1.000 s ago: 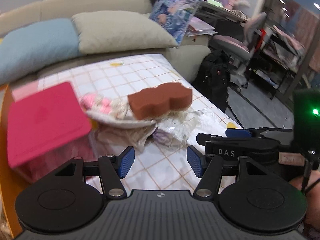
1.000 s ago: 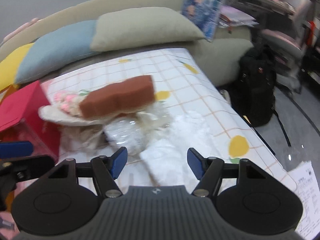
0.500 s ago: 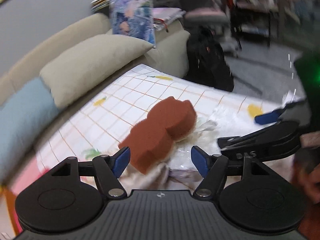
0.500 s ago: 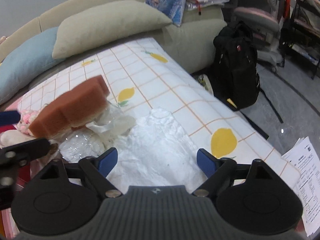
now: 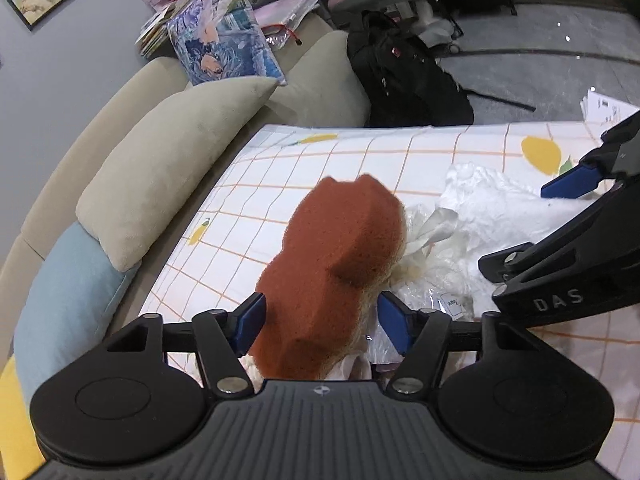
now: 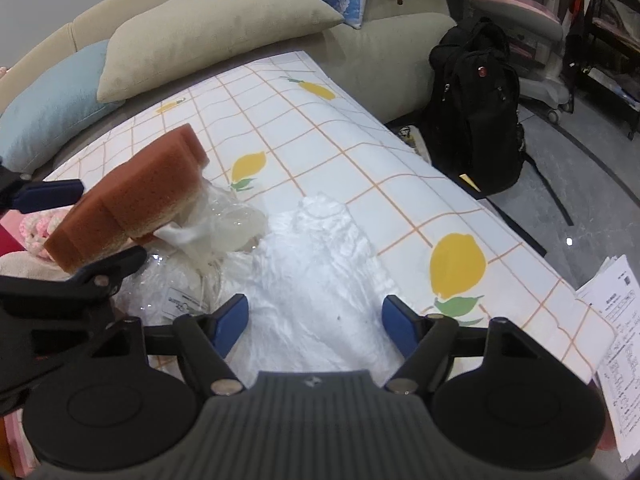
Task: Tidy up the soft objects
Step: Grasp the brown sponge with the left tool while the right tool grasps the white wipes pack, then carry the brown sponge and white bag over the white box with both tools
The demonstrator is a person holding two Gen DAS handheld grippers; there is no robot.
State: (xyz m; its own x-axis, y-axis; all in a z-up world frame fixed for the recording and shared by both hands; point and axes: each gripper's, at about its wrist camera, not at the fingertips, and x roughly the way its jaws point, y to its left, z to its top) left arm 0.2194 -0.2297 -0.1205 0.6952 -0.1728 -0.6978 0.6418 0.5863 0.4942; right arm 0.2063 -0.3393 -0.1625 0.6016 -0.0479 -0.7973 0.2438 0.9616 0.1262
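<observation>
Table under lemon-check cloth carries whole heap; couch cushions behind, backpack on floor beside. White crinkled sheet sprawls flat near your edge, so your right gripper straddles it, jaws closing, pads not pressing yet. Brown sponge perches tilted atop clear plastic bags, probably why you come at it from above. Your left gripper brackets sponge's near end, jaws closing, pads just beside its flanks, no squeeze visible. Pink knit bit peeks behind sponge.
</observation>
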